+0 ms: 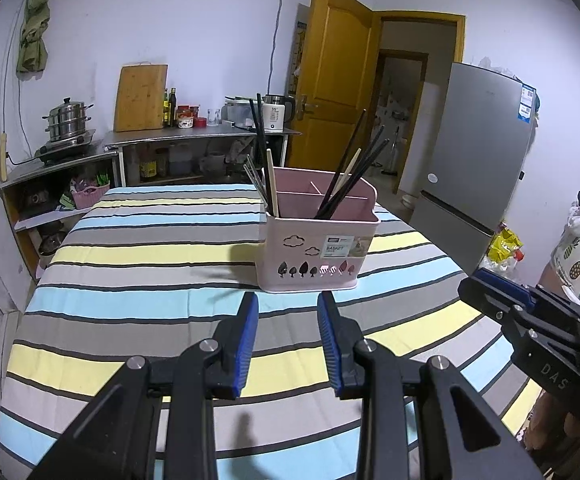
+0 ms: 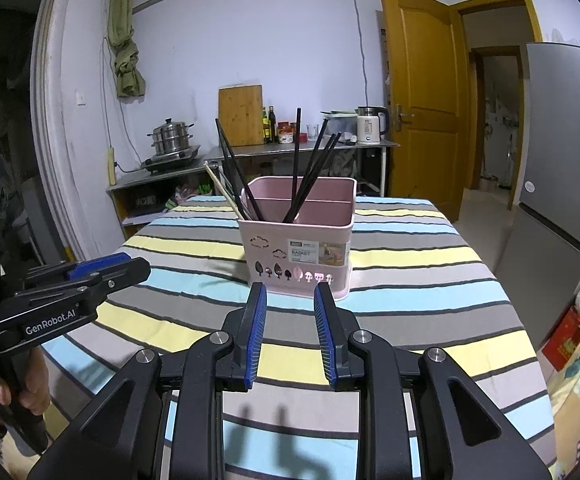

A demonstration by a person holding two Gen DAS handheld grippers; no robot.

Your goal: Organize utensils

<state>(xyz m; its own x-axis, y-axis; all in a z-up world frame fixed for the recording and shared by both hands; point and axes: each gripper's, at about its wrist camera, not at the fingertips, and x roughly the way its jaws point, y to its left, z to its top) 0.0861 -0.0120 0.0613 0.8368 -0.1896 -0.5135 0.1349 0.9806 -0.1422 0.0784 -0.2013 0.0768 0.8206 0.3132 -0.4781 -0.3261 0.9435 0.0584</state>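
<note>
Ahead of both grippers: pink basket (image 1: 317,254) stands on the striped cloth (image 1: 129,264), chopsticks (image 1: 344,178) fanning above its rim.
Between fingertips and basket: bare cloth.
Left gripper's (image 1: 287,304) right: right gripper (image 2: 290,294) alongside.

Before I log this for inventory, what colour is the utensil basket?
Pale pink basket, clearest in the right wrist view.

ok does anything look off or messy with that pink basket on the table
Nothing is spilled or damaged. The pink utensil basket stands upright on the striped tablecloth. The black chopsticks fan out at different angles across its compartments, with a pale chopstick leaning out left. Both claws are open and empty.
</note>
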